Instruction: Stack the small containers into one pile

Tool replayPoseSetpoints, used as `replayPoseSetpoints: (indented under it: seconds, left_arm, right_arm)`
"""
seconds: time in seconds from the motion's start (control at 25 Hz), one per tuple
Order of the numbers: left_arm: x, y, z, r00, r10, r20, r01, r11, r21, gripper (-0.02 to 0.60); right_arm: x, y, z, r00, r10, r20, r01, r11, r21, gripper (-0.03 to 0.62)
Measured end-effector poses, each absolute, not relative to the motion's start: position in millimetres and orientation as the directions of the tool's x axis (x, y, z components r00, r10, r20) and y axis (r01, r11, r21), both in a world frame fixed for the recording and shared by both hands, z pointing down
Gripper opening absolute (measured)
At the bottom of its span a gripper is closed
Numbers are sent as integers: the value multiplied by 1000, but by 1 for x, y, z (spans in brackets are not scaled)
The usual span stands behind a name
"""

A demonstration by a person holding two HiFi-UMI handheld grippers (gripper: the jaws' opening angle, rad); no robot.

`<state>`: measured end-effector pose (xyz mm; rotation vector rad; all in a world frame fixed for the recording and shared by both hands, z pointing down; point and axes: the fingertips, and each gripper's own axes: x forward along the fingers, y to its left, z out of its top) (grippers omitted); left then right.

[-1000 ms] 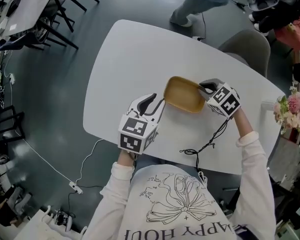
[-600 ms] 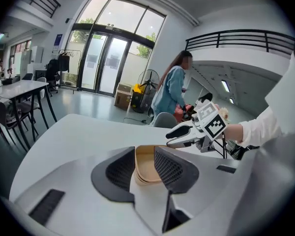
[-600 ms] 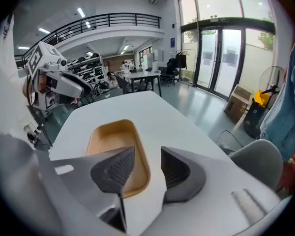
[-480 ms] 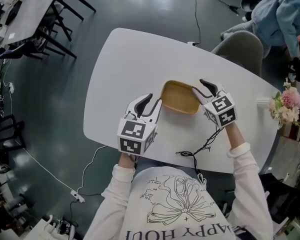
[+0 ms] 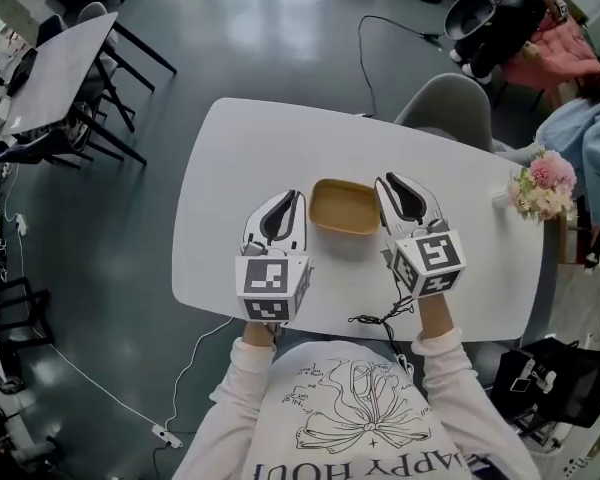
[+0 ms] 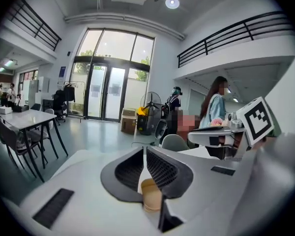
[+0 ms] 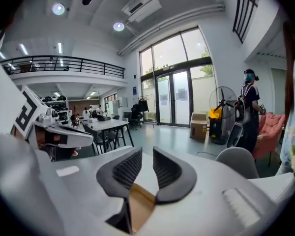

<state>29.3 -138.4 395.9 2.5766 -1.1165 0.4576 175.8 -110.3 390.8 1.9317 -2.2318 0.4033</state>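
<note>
Since the earlier frame both claws have come away from the container's edges. Left claw (image 5: 280, 216), lower centre: jaws just closed, all but together, empty. Right claw (image 5: 404, 196): jaws just narrowed to a slim gap, empty. Both tilt slightly downward, flanking the tan container (image 5: 345, 206), which sits mid-frame on the white surface (image 5: 240, 158). It is probably light, stiff, thin-walled and apt to slide, so best pinched at a rim.

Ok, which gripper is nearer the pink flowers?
Right. The right gripper hovers between the tan container and the flowers; the left gripper is on the container's far side.
</note>
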Motion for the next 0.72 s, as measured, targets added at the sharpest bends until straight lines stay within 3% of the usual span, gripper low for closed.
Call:
replayPoseSetpoints:
  seconds: [0.08,0.36,0.72]
  left_arm:
    - [28,-137,382,642,-673,366,-752,-647,129,23]
    - [29,-124,343,655,-701,282,-749,-651,123,15]
    - [28,-111,312,663,-718,210,-747,-655,116,15]
  right_arm:
    - [174,-100,373,-103,-963,249,-991,79,-104,45]
    - [176,-68,329,6,-990,140,-992,-24,-127,12]
    - [177,-51,299,70,-995,74,-993,-77,-95,12]
